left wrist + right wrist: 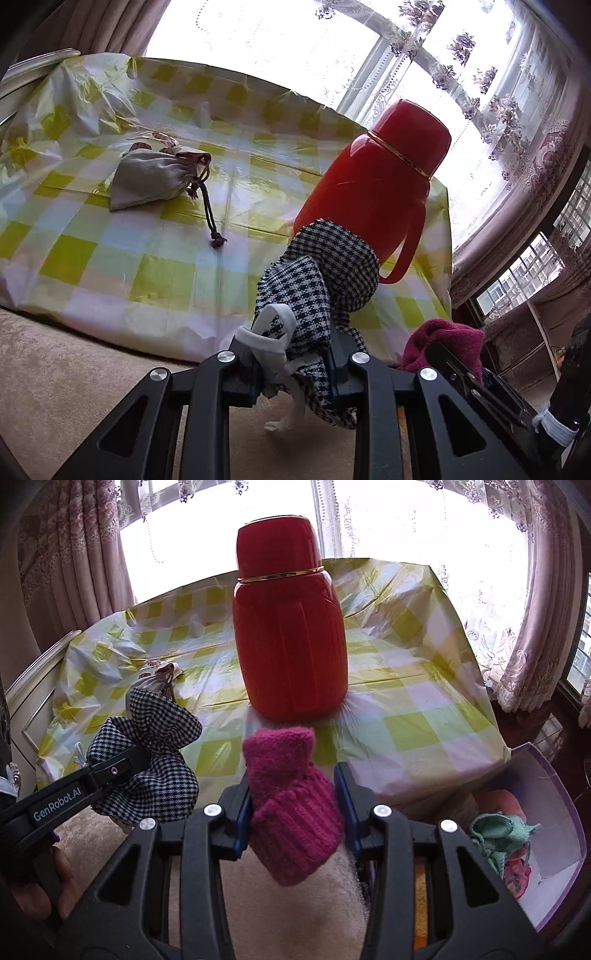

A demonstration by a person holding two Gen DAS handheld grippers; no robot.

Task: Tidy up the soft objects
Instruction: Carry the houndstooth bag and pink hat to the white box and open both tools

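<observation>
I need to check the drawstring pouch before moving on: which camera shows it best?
Left wrist view: the grey drawstring pouch lies whole on the checked tablecloth, cord trailing. Right wrist view shows only its gathered mouth behind the houndstooth cloth.

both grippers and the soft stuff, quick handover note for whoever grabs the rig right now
Left gripper: shut on the houndstooth cloth, held off the table.
Right gripper: shut on the pink knit piece, also lifted.
Grey drawstring pouch lies on the checked tablecloth, untouched, left of the red flask.
A purple-edged box at the right gripper's right holds a green cloth and other soft items.
Done: two pieces picked up. Left: likely drop both in the box, then fetch the pouch.
</observation>
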